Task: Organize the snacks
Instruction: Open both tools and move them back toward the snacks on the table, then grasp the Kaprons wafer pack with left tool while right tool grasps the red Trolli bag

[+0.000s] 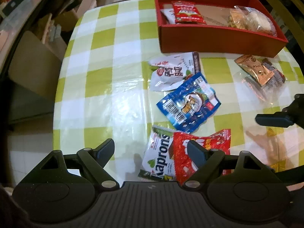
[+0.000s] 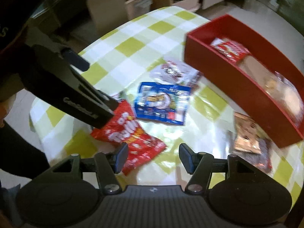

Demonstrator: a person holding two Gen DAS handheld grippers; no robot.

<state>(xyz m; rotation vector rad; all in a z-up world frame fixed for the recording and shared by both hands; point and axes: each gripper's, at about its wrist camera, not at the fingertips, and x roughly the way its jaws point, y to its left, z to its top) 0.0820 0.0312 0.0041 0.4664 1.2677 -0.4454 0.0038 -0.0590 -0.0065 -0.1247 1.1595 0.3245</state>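
On the table (image 1: 117,60), under its green-and-white checked cloth, the snacks lie loose in front of a red box (image 1: 218,38) that already holds a red packet (image 1: 187,12) and some clear-wrapped pastries (image 1: 250,20). The left gripper (image 1: 152,152) hangs spread wide and empty just above a white Kaprons bag (image 1: 159,157) and a red snack bag (image 1: 214,142) that overlaps it. Beyond them a blue packet (image 1: 188,103) partly covers a white pouch with red lettering (image 1: 171,72). A brown-and-gold packet in clear wrap (image 1: 260,74) sits near the box's front corner. The right gripper (image 2: 153,156), also parted with nothing between its pads, hovers over bare cloth, beside the red bag's edge.
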